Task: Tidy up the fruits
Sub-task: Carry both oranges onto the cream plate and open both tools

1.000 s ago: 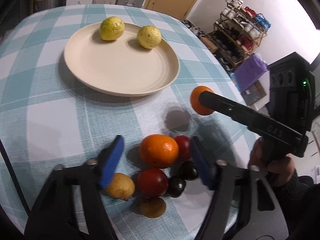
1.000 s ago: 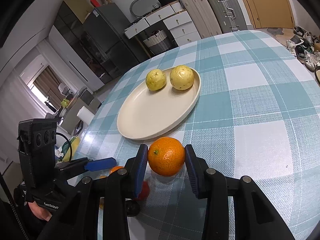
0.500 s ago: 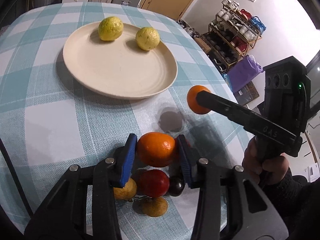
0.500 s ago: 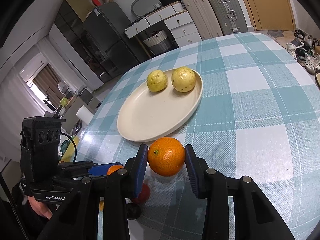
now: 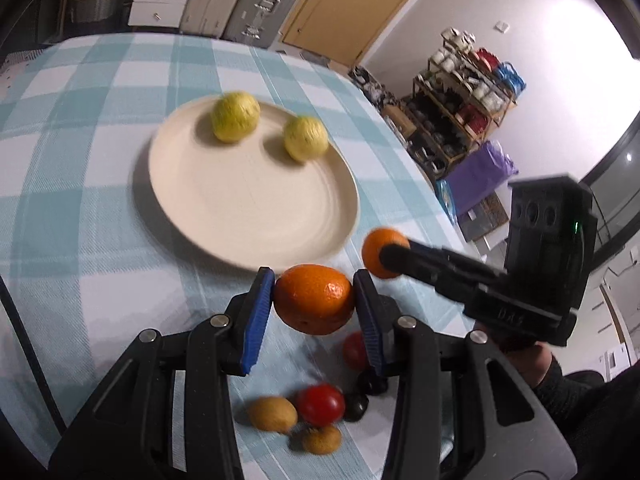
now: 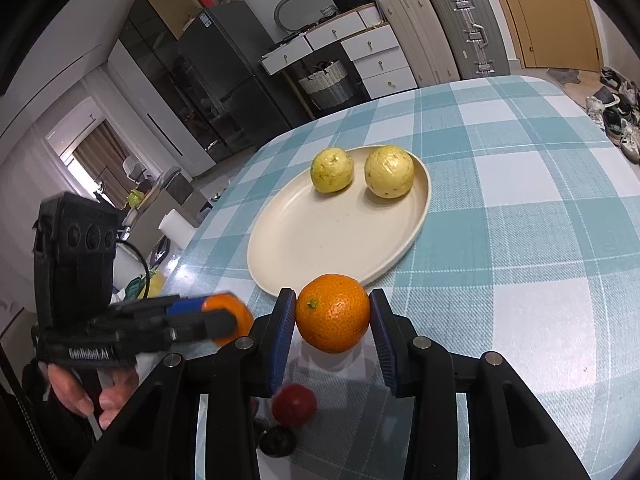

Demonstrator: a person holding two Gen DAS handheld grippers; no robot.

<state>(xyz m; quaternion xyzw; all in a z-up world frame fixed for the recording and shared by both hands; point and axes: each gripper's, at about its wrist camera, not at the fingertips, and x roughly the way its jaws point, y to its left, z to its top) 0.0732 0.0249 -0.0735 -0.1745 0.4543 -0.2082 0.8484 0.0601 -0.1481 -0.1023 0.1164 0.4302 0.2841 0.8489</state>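
My left gripper (image 5: 314,306) is shut on an orange (image 5: 315,299) and holds it above the table, near the front rim of the cream plate (image 5: 248,200). My right gripper (image 6: 333,326) is shut on a second orange (image 6: 333,312), also lifted, just short of the plate (image 6: 320,240). Two yellow-green fruits (image 5: 234,117) (image 5: 305,137) lie at the plate's far side. Small fruits stay on the cloth below: red ones (image 5: 321,404), dark ones (image 5: 356,406) and brownish ones (image 5: 272,414). The left gripper with its orange also shows in the right wrist view (image 6: 224,316).
The round table has a teal checked cloth (image 6: 520,208). Its right edge drops toward a shoe rack (image 5: 464,96) and a purple bag (image 5: 480,172). Suitcases (image 6: 468,28), drawers and a basket stand beyond the far edge.
My left gripper closed on the orange from the fruit pile and lifted it toward the plate. My right gripper kept its orange and moved slightly closer to the plate.
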